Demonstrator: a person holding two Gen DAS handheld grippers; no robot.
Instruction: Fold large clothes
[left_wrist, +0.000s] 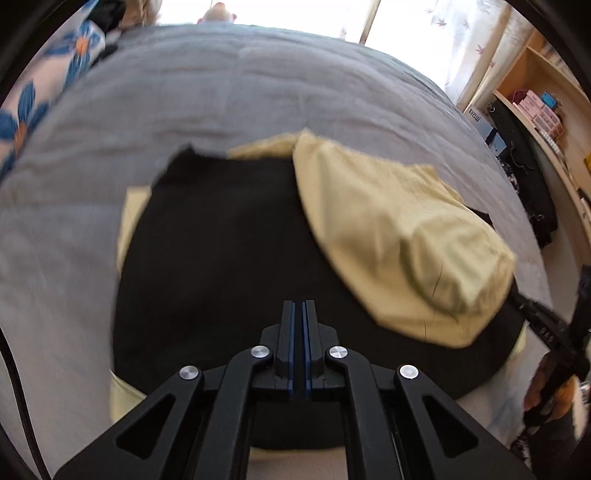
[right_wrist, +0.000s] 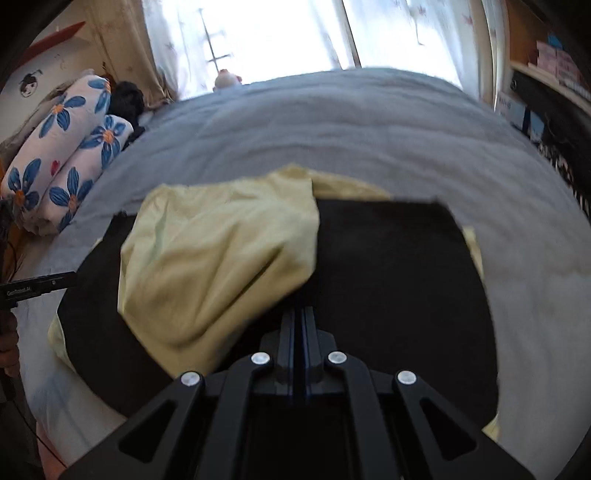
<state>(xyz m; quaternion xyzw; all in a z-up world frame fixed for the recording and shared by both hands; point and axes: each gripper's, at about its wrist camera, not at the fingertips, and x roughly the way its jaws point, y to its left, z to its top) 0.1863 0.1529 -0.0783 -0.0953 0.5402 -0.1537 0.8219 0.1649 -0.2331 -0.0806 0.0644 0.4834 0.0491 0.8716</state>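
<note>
Mid-fold: black garment on the bed

Both jaws pinched together, left hand-held gripper (left_wrist: 299, 306) and right hand-held gripper (right_wrist: 299, 312) seemingly gripping black garment (left_wrist: 221, 258); next, lay it flat toward the bed's (left_wrist: 221, 92) far edge.

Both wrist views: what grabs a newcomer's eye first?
A black cloth spread over the grey bedspread, with pale yellow fabric bunched on top and peeking out at its edges. Low in each view sits a hand-held gripper, left and right, jaws shut. Blue-flowered pillows lie at the bed's left.
</note>
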